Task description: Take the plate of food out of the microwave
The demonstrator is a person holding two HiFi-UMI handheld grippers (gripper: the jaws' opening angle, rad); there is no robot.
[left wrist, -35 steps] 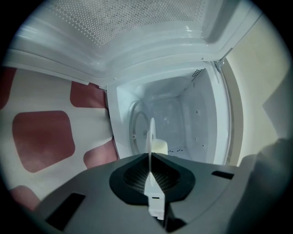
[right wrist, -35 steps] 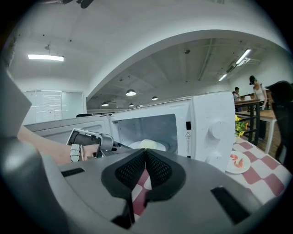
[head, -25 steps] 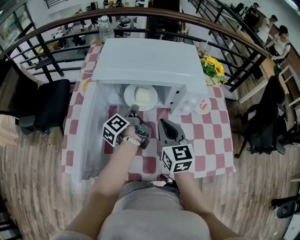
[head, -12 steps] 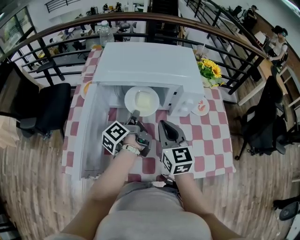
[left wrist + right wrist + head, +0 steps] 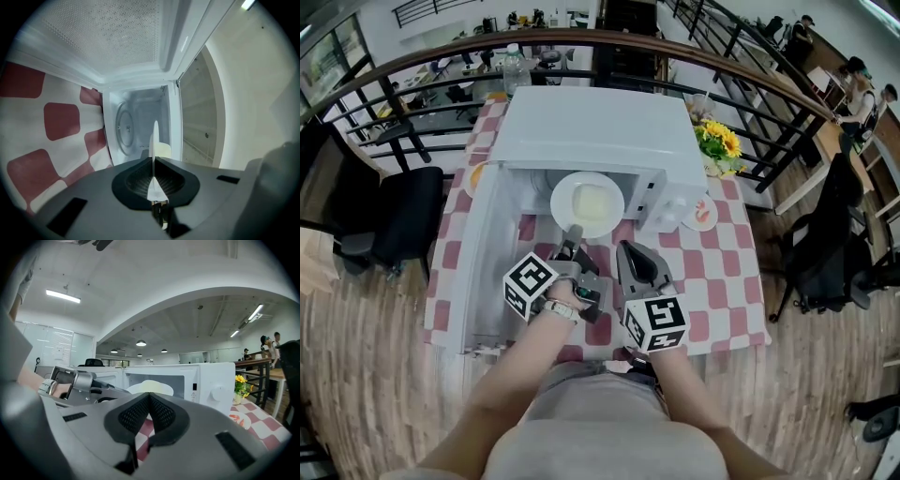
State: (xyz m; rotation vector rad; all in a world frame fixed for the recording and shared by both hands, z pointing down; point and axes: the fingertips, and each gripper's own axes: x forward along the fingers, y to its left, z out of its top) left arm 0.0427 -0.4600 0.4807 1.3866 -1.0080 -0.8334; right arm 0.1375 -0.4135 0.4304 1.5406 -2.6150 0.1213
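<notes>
- Plate [image 5: 560,202] of pale food [image 5: 592,199] sits at the mouth of the white microwave [image 5: 595,127]. Its near rim is toward the person.
- Left gripper [image 5: 572,232]: jaws pinched on that near rim. The left gripper view shows the plate [image 5: 153,136] edge-on as a thin white line clamped between the pads, with food [image 5: 163,150] just beyond.
- Round turntable [image 5: 123,129] shows inside the cavity behind the plate. Can't tell whether the plate touches it.
- Microwave door [image 5: 478,262] is swung wide open on the left.
- Right gripper [image 5: 625,248]: jaws pressed together with nothing between them. It is just beside the left one, over the red-and-white check cloth [image 5: 727,272], clear of the plate. In its own view the gripper [image 5: 149,397] points at the microwave front.
- Sunflowers [image 5: 722,141] and a small dish [image 5: 703,214] are right of the microwave. A water bottle [image 5: 514,58] is behind it.
</notes>
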